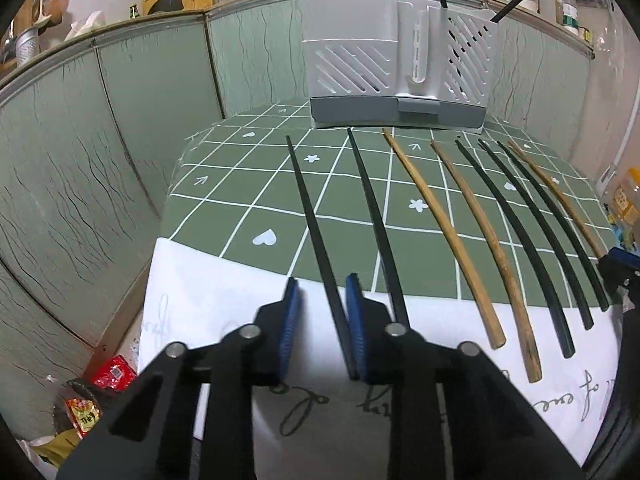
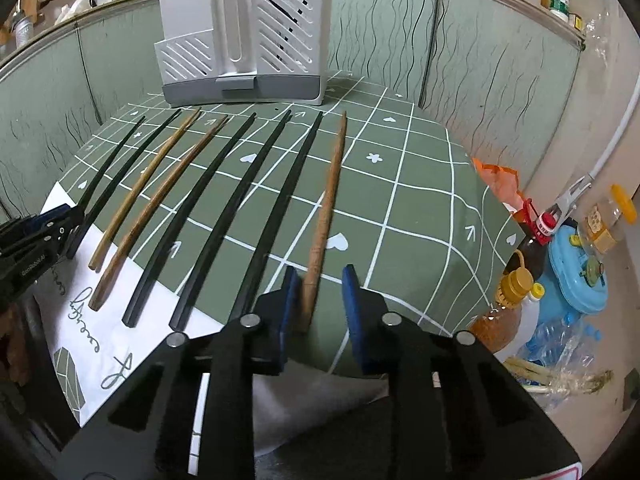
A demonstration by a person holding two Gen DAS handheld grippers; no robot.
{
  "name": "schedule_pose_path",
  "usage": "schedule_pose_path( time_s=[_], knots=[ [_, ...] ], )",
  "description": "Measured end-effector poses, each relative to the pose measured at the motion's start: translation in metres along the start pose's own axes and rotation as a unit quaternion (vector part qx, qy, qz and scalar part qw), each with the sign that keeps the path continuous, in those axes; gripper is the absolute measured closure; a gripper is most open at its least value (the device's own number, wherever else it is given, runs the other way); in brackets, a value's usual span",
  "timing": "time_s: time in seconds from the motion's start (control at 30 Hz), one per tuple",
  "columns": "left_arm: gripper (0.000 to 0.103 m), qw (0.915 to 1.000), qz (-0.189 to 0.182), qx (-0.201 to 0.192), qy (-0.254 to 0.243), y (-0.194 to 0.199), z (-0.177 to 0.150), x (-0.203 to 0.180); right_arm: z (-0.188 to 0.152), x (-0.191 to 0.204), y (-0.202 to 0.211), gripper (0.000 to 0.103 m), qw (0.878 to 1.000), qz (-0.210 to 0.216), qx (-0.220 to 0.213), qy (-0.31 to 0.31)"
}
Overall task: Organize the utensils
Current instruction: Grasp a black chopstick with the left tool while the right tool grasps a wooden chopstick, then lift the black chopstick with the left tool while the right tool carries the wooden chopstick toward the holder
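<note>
Eight chopsticks lie fanned in a row on a green checked tablecloth [image 1: 248, 184], their near ends resting on a white sheet with cursive lettering [image 1: 208, 296], while a white slotted utensil holder [image 1: 396, 64] stands upright at the far edge of the table, in the upper middle of the left wrist view and the upper left of the right wrist view. Two black sticks already stand inside the holder's tall perforated compartment. In the left wrist view, the left gripper [image 1: 322, 300] sits at the lower centre of the frame with its blue pads narrowed around the leftmost black chopstick [image 1: 316, 232]; the stick runs between the pads and lies against the right-hand one, with a gap still showing at the left-hand one. In the right wrist view, the right gripper [image 2: 320, 292] is likewise at the lower centre, its jaws drawn in about the near end of the rightmost wooden chopstick [image 2: 326, 208], which lies against the left-hand pad with clear space before the other. Between those two sticks lie a second black chopstick [image 1: 376, 216], two pale wooden chopsticks [image 1: 452, 236] and three more black chopsticks [image 1: 536, 240]. Bottles and a blue container [image 2: 576, 272] crowd the lower right of the right wrist view.
</note>
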State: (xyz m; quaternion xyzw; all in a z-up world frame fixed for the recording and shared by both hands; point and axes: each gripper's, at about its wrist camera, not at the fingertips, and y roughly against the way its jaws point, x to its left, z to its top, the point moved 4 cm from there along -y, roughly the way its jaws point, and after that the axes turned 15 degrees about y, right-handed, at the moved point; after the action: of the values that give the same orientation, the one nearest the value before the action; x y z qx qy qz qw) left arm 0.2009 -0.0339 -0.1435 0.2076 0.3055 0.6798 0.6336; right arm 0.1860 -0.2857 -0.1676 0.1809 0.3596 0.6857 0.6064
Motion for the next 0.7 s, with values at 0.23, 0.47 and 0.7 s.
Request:
schedule_pose_path(
  time_s=[0.23,0.47,0.7],
  knots=[
    [0.096,0.9999,0.011,-0.005,0.003,0.0009,0.0010,0.0040,-0.0011,0.0048,0.0013,0.096,1.000,0.001,-0.005,-0.005],
    [0.096,0.9998,-0.007,0.006,0.017,0.0019,0.0042,0.0069,-0.0031,-0.0006,0.0017,0.097,1.000,0.016,-0.008,-0.023],
    [0.095,0.9994,-0.018,0.012,0.029,0.0055,0.0053,0.0103,-0.0040,-0.0050,0.0077,0.097,0.999,0.024,-0.016,-0.034]
  ],
)
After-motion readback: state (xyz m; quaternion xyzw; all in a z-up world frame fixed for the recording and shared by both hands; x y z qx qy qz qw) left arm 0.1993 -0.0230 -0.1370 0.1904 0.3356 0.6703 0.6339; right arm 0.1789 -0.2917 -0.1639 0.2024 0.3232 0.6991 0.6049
